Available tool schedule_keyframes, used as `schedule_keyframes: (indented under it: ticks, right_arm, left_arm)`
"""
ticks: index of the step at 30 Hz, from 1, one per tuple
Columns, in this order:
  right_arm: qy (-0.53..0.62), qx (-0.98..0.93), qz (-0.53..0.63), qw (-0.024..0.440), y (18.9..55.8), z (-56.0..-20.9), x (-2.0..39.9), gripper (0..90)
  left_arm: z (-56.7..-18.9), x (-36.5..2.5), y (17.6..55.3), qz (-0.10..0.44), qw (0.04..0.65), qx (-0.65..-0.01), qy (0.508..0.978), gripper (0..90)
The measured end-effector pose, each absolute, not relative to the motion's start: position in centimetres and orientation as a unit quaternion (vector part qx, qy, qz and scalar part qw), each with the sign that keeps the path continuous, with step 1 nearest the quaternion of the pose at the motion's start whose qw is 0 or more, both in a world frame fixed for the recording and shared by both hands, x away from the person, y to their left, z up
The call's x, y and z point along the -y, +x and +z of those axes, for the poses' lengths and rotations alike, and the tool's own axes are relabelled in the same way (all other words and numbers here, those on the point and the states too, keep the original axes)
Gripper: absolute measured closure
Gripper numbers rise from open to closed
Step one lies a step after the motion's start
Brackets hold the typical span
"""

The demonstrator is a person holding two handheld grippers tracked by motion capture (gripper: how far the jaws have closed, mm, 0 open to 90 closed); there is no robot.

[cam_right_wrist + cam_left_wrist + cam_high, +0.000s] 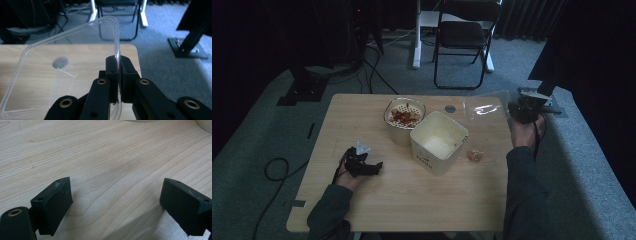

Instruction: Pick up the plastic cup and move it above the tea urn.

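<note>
A person sits at a pale wooden table (pixel 402 200), seen from above, with a set of black tongs in each hand. At the right edge of the high view, above the table's far right corner, the right tongs (pixel 517 111) are clamped shut on the rim of a clear, thin plastic lid with rounded corners (pixel 484 107). The lid hangs in the air, held off the table. In the right gripper view the lid (pixel 62 70) spreads across the left and middle of the frame — fully see-through, with the wood grain and a small grey round spot on the table (pixel 60 62) visible through it. Its raised rim runs down between the two pads.

The lid is probably very light, a little springy and slick, so a pinch on the stiff rim, as here, looks like the safest hold. A grip on the flat middle would likely flex or slip.

In the centre of the high view stands an open cream-coloured square plastic tub (pixel 438 142), which the lid seems to match. Just behind it, to the upper left, sits a round cream bowl with reddish food (pixel 404 119). A small tan scrap (pixel 474 155) lies on the table to the tub's right.

The left tongs (pixel 371 167) rest at lower left of the high view — jaws wide apart, holding nothing.
</note>
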State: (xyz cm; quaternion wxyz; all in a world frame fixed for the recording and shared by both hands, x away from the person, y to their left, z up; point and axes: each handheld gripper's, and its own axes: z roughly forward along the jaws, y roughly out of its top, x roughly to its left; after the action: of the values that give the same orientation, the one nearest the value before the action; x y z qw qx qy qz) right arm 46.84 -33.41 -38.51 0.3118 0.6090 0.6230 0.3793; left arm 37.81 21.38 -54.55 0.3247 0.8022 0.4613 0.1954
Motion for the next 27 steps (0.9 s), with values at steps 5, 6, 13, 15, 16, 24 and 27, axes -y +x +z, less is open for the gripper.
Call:
schedule_keyframes:
  ticks: [5, 6, 13, 15, 16, 24, 27]
  right_arm:
    - [0.584, -0.631, 0.406, 0.310, 45.6, -35.5, 32.2, 87.3]
    - [0.584, -0.631, 0.406, 0.310, 45.6, -35.5, 32.2, 87.3]
    - [0.524, -0.673, 0.427, 0.301, 43.2, -32.4, 28.3, 87.0]
    - [0.506, -0.686, 0.428, 0.299, 42.7, -32.1, 27.2, 87.0]
    - [0.498, -0.693, 0.428, 0.297, 42.5, -31.9, 26.7, 87.0]
    - [0.457, -0.723, 0.436, 0.281, 41.8, -31.6, 24.0, 61.9]
    - [0.436, -0.725, 0.445, 0.293, 41.2, -31.3, 23.5, 58.0]
  left_arm:
    - [-54.6, -21.4, 37.8, 0.195, 0.325, -0.461, 0.802, 11.1]
    - [-54.6, -21.4, 37.8, 0.195, 0.325, -0.461, 0.802, 11.1]
    - [-54.5, -21.4, 37.8, 0.196, 0.325, -0.461, 0.802, 11.1]
    - [-54.5, -21.4, 37.8, 0.196, 0.325, -0.461, 0.802, 11.0]
    - [-54.6, -21.4, 37.8, 0.196, 0.325, -0.461, 0.802, 11.1]
    - [-54.5, -21.4, 37.8, 0.195, 0.324, -0.461, 0.803, 11.1]
    - [-54.5, -21.4, 37.8, 0.195, 0.324, -0.461, 0.802, 11.1]
